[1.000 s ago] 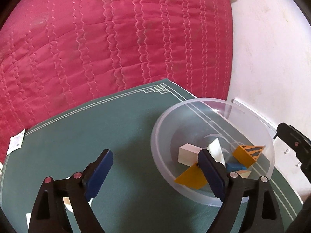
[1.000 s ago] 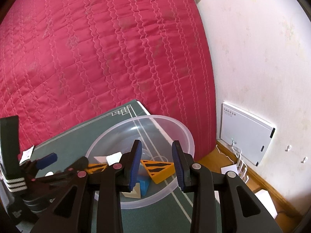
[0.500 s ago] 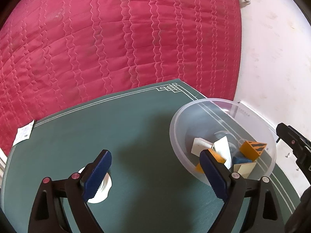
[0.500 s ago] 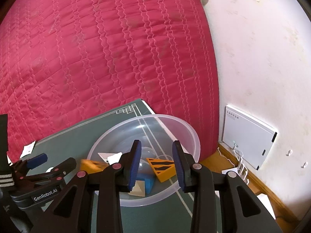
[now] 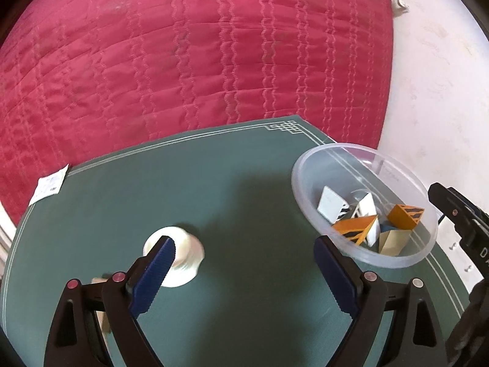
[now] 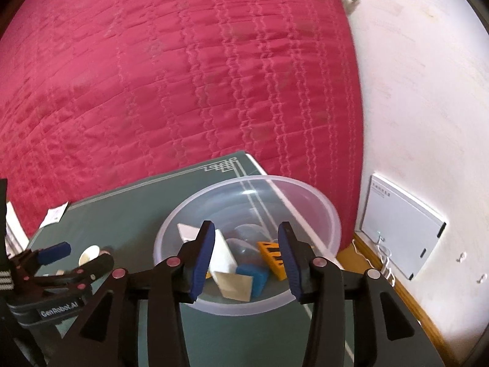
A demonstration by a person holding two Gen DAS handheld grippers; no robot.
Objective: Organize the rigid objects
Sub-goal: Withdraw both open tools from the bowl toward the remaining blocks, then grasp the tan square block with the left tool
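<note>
Left claw (image 5: 244,257) jaws wide apart, nothing between them, hanging over the dark green mat with white border lines (image 5: 232,189) that covers the surface. Right claw (image 6: 244,244) jaws also apart, empty, poised above the clear plastic round bowl (image 6: 305,186).

Left wrist view only: small white round lid-like disc (image 5: 180,253) lying on the mat, partly behind the left blue finger pad (image 5: 156,266); a pale block edge (image 5: 101,281) low beside that finger, mostly hidden. White paper tag (image 5: 50,183) at the mat's far left edge. Right claw body shows at the right frame edge.

Right wrist view only: white flat wall box (image 6: 400,226) with cables beneath it, wooden floor strip (image 6: 406,299) along the cream wall (image 6: 428,91). Left claw body visible lower left, well apart from the bowl.

Bowl sits at the mat's right corner, near the red quilted bedspread (image 5: 183,61). Inside: orange wedge blocks with black stripes (image 5: 357,229), white blocks (image 5: 331,203), cream block (image 6: 235,284), blue block (image 6: 253,276), all jumbled together and touching.
</note>
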